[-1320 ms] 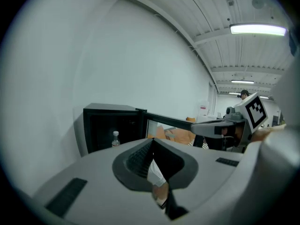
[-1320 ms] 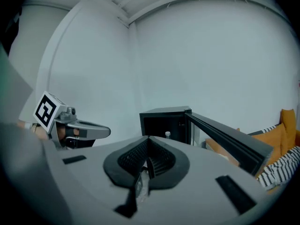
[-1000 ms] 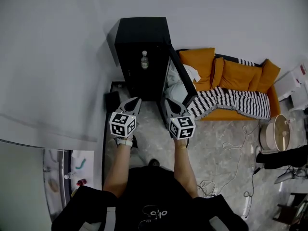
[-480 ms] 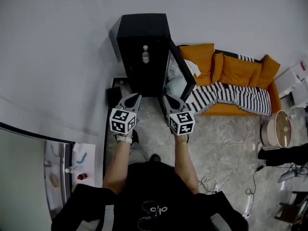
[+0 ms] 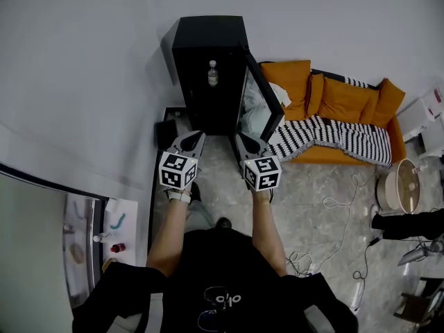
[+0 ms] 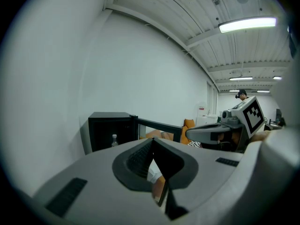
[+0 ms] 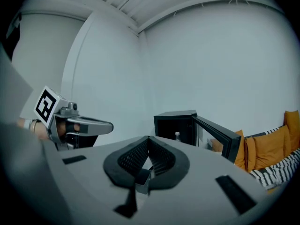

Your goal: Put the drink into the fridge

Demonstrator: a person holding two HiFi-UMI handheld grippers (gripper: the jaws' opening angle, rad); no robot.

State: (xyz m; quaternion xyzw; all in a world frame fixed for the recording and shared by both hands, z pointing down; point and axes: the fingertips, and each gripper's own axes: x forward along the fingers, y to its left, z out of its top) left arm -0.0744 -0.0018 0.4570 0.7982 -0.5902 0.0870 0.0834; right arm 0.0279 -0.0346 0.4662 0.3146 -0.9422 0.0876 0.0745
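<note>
A black mini fridge (image 5: 208,30) stands against the white wall with its door (image 5: 262,103) swung open to the right. A clear drink bottle (image 5: 213,73) stands upright inside it and also shows in the left gripper view as a bottle (image 6: 114,140) and in the right gripper view as a bottle (image 7: 177,136). My left gripper (image 5: 200,136) and right gripper (image 5: 238,137) are held side by side in front of the fridge, apart from it. Both are shut with nothing between the jaws. Each points roughly level toward the fridge.
An orange sofa (image 5: 347,106) with a black-and-white striped blanket (image 5: 333,141) stands right of the fridge, just behind the open door. Cables (image 5: 340,210) lie on the marble floor. A round white appliance (image 5: 399,189) sits at right. A counter (image 5: 114,231) with small items is at lower left.
The fridge sits a little higher in the head view than a second ago, and both grippers have shifted up with it. The bottle stays inside and the jaws stay closed.
</note>
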